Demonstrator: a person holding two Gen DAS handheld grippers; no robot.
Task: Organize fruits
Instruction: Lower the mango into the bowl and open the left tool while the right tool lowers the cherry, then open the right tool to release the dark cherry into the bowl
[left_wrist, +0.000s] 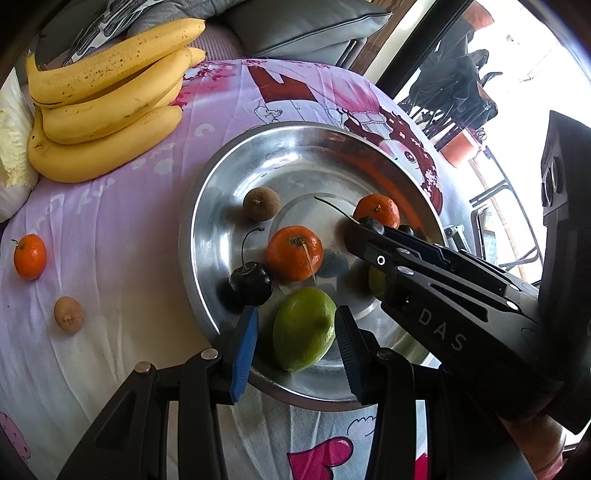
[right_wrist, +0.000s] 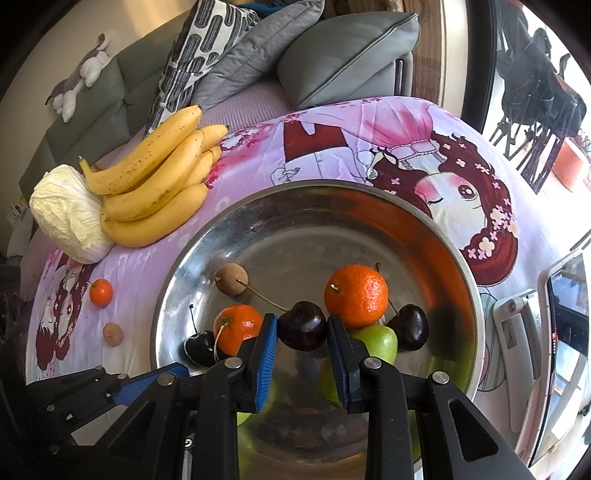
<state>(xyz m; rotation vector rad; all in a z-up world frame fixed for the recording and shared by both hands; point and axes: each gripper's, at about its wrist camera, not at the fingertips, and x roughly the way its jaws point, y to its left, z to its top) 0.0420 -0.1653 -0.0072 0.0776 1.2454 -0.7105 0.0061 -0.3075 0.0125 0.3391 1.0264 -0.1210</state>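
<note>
Right gripper (right_wrist: 302, 341): nearest to us in the right wrist view; blue pads clamped on a dark cherry (right_wrist: 302, 330), jaws narrow, pressing both flanks of the fruit.
Held cherry, axis: we saw its stem run up and to the left toward the brown longan (right_wrist: 231, 278); body roughly round, hanging over the bowl floor.
Left gripper (left_wrist: 295, 334): jaws part open either side of a green mango (left_wrist: 304, 328); right pad touched or nearly touched the skin, left pad stood apart, so we logged no grip.
Mango, axis: long axis ran from upper right to lower left in the left wrist view, pointed end toward the lower left, lying on the bowl's near slope.
Steel bowl (left_wrist: 207, 206): wide and shallow; we counted two tangerines (left_wrist: 294, 253), one longan, a loose cherry (left_wrist: 251, 282) with its stem arching up, another cherry at the right by a second green fruit (right_wrist: 376, 341).
Outside bowl: small tangerine (left_wrist: 30, 256) and longan (left_wrist: 68, 314) lay on the cloth, well apart from the rim, to its left.
Bananas (left_wrist: 107, 99): a bunch at the far left, tips pointing right, touching a pale cabbage (right_wrist: 70, 214).
Surface: pink and lilac cartoon-print cloth (right_wrist: 369, 122), wrinkled.
Room: grey sofa with cushions (right_wrist: 347, 48) behind; plush toy (right_wrist: 79, 75) on its back; bright window at right; phone on a stand (right_wrist: 565, 314) just right of the bowl.
</note>
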